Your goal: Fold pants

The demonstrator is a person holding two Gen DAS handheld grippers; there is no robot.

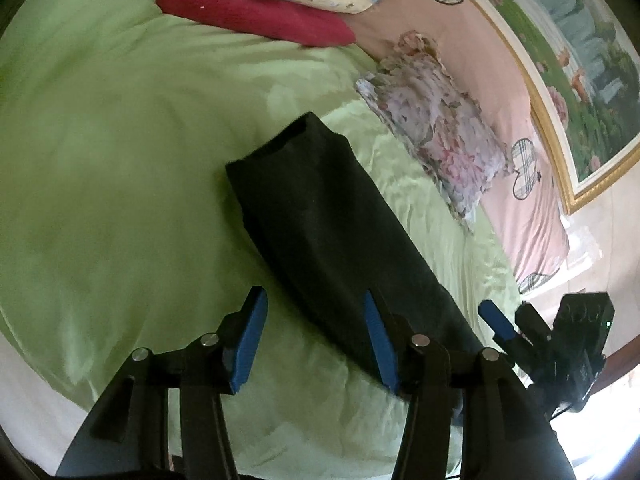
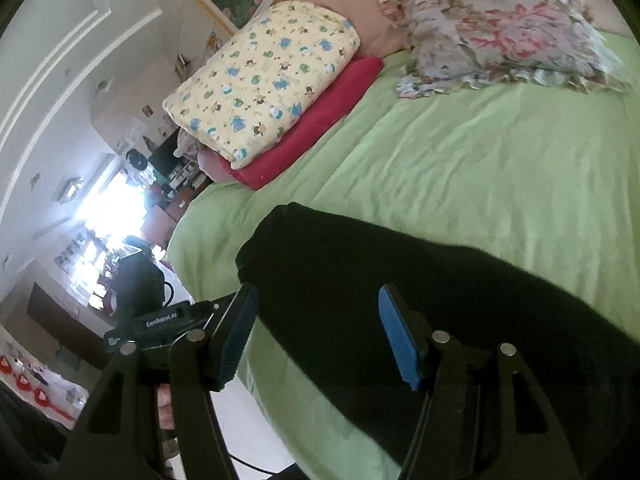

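Left claw [image 1: 316, 344] gapes, empty, over pants [image 1: 320, 224] at 6 o'clock; right claw [image 2: 320, 336] likewise wide, straddling dark fabric, likely repositioning between folds on bed [image 1: 100, 160].

Pants [image 1: 320, 224] on bedsheet [image 1: 120, 160] — pillows [image 1: 436, 128] behind.

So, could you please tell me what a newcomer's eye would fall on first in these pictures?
Probably the dark pants, lying as one long strip across the bright green bedsheet. Next, the blue-padded left gripper and right gripper, both open just above the pants. Behind lie a flowered pillow and a yellow patterned quilt stacked on a red blanket.
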